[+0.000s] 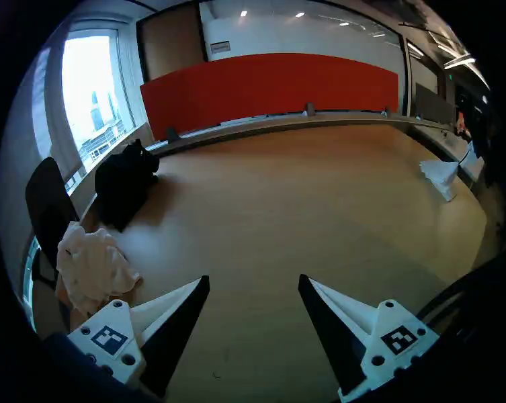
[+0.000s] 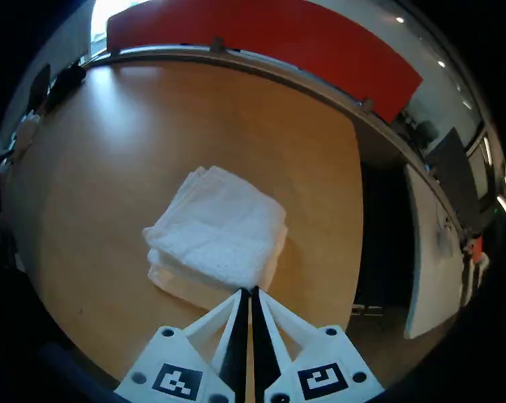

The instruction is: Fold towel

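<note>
- The towel (image 2: pixel 219 232) lies in the middle of the right gripper view. It is white and stacked in a rough square on the bench (image 2: pixel 118 148). To my eye the folding is about done.
- My right gripper (image 2: pixel 250 290) has its fingers (image 2: pixel 236 336) closed together, with a thin dark line between them. The tips sit right at the towel's near edge. I cannot tell whether a sliver of cloth is nipped there; I see none.
- My left gripper (image 1: pixel 253 279) has its fingers (image 1: pixel 175 316) spread wide with nothing between them. It hangs above bare bench wood, pointing toward a red partition (image 1: pixel 273 87) along the top of the frame.
- Risk one: the layers at the towel's lower left corner already splay a little. If my closed tips drag sideways or back while touching the edge, I judge the top layer would slide and the stack would open.
- Risk two: pressing forward with closed tips would shove the whole stack across the smooth wood. The bench's edge runs down the right of the frame, not far off.
- Risk three: a rumpled cream cloth pile (image 1: pixel 91 269) sits at lower left of the left gripper view, just beside my left-hand finger. A careless swing that way could snag it.
- A black bag (image 1: pixel 125 181) stands beyond that pile, well clear of me.
</note>
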Tool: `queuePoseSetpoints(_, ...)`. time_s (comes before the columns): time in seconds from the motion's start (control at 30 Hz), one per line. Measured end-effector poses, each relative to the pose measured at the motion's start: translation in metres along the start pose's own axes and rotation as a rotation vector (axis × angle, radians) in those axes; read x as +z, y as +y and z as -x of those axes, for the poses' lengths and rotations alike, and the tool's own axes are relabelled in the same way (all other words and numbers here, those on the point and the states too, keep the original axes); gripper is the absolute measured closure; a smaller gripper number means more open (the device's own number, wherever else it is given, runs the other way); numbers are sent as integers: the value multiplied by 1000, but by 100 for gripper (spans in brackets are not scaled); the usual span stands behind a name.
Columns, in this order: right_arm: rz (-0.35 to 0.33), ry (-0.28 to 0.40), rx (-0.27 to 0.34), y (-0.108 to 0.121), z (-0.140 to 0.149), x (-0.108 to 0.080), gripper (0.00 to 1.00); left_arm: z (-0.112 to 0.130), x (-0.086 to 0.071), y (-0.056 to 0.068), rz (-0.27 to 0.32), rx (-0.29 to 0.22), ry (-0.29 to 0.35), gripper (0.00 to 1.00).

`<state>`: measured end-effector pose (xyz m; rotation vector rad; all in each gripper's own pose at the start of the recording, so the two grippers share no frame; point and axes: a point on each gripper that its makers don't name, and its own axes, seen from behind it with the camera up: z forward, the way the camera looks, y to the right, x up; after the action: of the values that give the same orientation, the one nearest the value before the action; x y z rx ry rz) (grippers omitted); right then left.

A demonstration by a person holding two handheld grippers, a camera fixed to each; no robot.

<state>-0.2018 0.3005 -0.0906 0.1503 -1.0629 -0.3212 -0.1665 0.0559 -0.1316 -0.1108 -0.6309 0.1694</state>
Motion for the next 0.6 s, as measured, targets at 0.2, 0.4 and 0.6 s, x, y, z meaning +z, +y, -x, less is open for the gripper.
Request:
queuePoseSetpoints(0.2,-1,-16,11,2,8,1,97,0,0,1,0,2,-1,1)
queuePoseSetpoints(0.4,-4,-39,7,1,17,4,97,0,0,3,1,7,-1,1)
queuePoseSetpoints(0.6,-9,-56,13,2,23,6,97,1,0,3,-3,9,-4,2)
